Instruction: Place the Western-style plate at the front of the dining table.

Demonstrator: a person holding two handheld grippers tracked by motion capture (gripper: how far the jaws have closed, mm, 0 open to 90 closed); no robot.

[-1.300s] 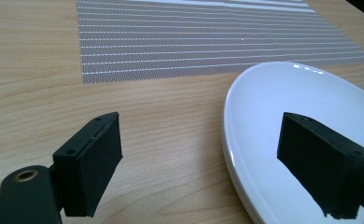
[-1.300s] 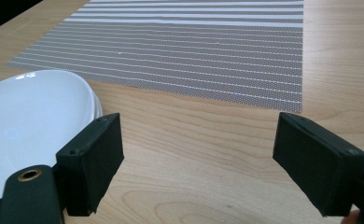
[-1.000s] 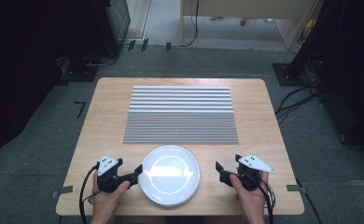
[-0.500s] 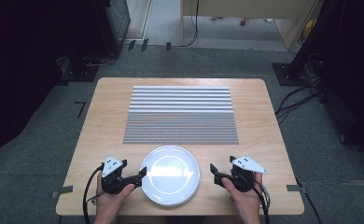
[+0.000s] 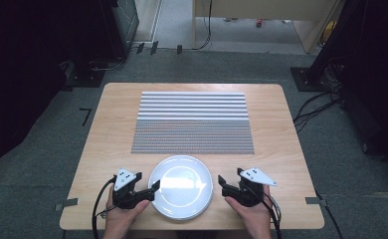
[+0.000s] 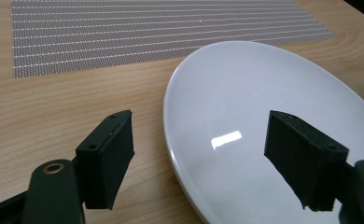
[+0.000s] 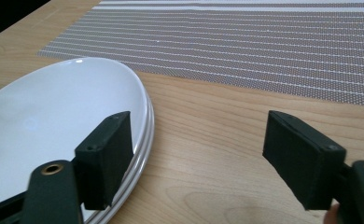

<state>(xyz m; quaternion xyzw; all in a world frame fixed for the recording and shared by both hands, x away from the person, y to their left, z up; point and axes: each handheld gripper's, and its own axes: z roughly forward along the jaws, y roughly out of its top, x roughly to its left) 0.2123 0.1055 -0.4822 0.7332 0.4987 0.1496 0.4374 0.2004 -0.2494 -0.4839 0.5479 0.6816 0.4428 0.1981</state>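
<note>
White plate [image 5: 181, 186] lay at near worktop [image 5: 107, 129] edge, before striped placemat [image 5: 193, 122]. You set left gripper [image 5: 154, 186] and right gripper [image 5: 222, 183] at opposite rims for balanced lift; jaws were just closing, pads not pressing yet.

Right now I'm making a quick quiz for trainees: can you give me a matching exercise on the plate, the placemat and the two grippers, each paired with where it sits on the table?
Things:
1. white plate
2. striped placemat
3. left gripper
4. right gripper

Places:
A. middle of the wooden table, beyond the plate
B. at the plate's right rim, jaws open
C. near edge of the table, between the two grippers
D. at the plate's left rim, jaws open astride that rim

Pairs: 1-C, 2-A, 3-D, 4-B
</note>
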